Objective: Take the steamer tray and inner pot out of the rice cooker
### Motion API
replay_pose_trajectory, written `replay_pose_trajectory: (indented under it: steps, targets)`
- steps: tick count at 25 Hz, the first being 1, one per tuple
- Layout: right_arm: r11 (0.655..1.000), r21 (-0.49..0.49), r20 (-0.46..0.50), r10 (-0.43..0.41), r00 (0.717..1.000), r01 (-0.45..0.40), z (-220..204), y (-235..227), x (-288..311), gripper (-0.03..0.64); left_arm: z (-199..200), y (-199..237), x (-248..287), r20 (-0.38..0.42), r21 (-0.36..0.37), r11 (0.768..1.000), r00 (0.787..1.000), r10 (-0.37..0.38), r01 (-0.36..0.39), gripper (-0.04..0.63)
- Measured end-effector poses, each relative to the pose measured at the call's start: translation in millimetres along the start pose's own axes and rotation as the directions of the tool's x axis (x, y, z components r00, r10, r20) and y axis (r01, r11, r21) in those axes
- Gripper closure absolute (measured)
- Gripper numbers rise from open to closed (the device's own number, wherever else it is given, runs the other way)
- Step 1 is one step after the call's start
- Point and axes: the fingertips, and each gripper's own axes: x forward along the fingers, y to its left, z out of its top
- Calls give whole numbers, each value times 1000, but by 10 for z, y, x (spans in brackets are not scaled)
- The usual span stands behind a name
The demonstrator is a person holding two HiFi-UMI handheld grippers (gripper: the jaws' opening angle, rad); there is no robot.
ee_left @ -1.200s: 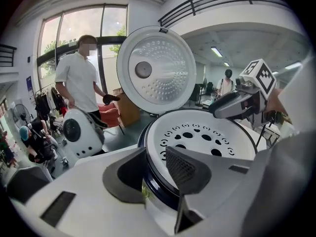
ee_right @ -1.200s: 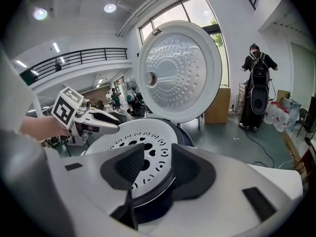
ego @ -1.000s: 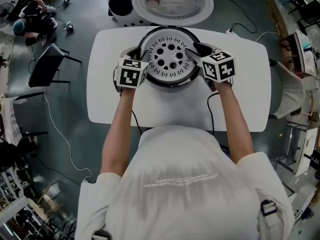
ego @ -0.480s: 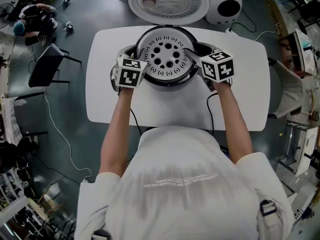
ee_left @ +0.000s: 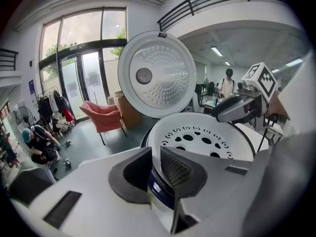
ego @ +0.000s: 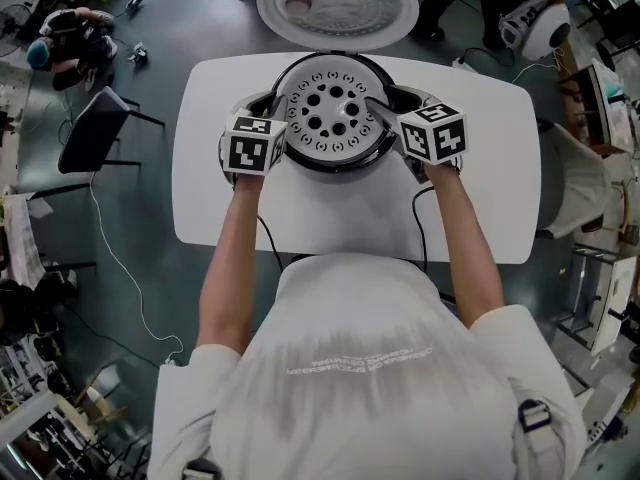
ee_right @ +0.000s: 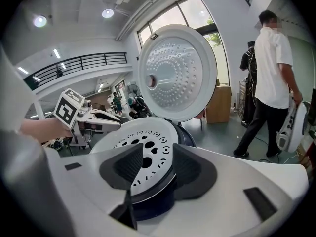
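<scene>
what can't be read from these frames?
- Inner pot: hidden in all views under the steamer tray.
- Rice cooker controls: head view, under the marker cubes; gripper views, behind gripper bodies.
- Left gripper, jaws just been closing on the tray rim: contact hidden in head view by its cube.
- Right gripper, open astride the rim: likewise.
- Lid top: cut off by head view's upper edge.
</scene>
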Motion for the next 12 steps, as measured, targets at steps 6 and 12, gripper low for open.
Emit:
replay_pose_trajectory:
  steps: [6, 12]
  targets:
    - [1000, -1, -4, 2, 1000, -2, 10, 11, 20, 414, 83, 39, -94, 75, -130, 991, 997, -35, 45, 540]
    - [999, 28, 2, 34, 999, -34, 0, 14, -11, 413, 385, 43, -351, 194, -174, 984, 981, -4, 38, 546]
